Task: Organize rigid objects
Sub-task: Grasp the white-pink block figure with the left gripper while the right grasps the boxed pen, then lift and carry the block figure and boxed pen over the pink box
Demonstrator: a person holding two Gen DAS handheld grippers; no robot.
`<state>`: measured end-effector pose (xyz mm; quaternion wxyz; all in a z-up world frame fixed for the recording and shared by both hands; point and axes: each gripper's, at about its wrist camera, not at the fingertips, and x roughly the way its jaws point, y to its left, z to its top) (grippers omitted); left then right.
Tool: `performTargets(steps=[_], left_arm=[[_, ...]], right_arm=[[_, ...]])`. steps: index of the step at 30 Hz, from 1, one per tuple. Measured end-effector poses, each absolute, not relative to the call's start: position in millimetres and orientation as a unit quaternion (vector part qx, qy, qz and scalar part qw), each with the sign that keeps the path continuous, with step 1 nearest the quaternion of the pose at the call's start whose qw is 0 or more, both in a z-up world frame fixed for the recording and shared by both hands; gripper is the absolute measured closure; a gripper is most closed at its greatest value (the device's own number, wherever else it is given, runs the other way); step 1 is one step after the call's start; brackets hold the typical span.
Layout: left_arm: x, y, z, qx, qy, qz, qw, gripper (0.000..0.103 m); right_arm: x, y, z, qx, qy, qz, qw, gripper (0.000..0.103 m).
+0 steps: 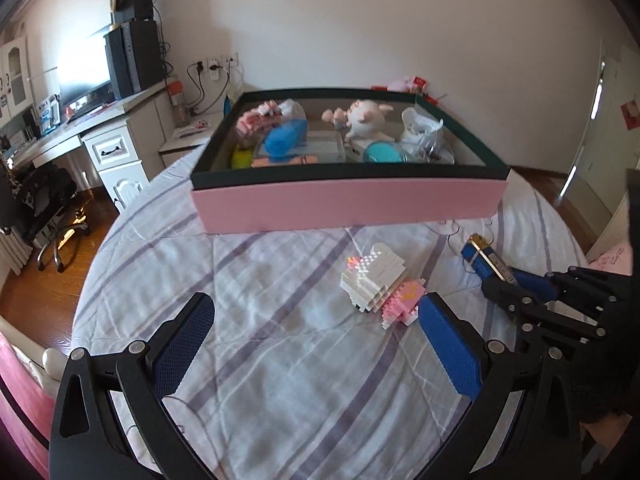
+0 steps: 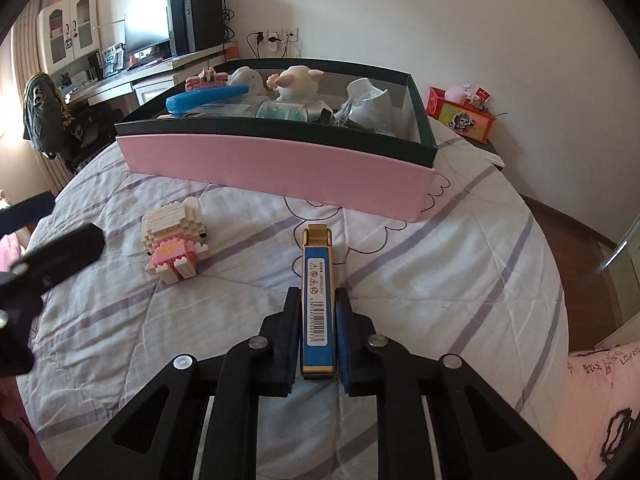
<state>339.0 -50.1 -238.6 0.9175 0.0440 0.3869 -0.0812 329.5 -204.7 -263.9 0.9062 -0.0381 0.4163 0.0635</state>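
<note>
A long blue and gold box (image 2: 317, 292) lies on the striped bedspread, and my right gripper (image 2: 318, 300) is shut on its near half, pads pressing both long sides. In the left wrist view the same blue box (image 1: 486, 261) shows at the right with the right gripper (image 1: 516, 284) on it. A white and pink block figure (image 1: 380, 285) lies on the bed just beyond my left gripper (image 1: 316, 312), which stands open with nothing between its fingers. The block figure (image 2: 173, 242) is left of the blue box.
A pink box with a dark rim (image 1: 348, 200) stands farther back on the bed, full of toys and other items. The pink box (image 2: 280, 164) has a red tin (image 2: 460, 114) behind its right end. A desk (image 1: 112, 136) and chair (image 1: 44, 204) stand left.
</note>
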Motion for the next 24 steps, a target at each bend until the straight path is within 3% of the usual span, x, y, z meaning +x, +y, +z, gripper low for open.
performTargets(steps=[7,10,14,24], left_arm=[[376,-78,-262,0.031,0.429,-0.092,0.898,0.0],[385,-75,-269,0.015,0.445,-0.09,0.891,0.007],[383,-78,-265,0.032,0.431,-0.074,0.899,0.048],[361,-52,-249,0.018,0.4,-0.088,0.912,0.048]], right_arm=[[335,-215,-265,-0.019,0.417,0.079,0.905,0.087],[336,-214,-266,-0.017,0.419,0.084,0.904,0.087],[339,-215,-266,-0.02,0.422,0.086,0.902,0.087],[349,-211,-266,-0.02,0.424,0.1,0.9,0.087]])
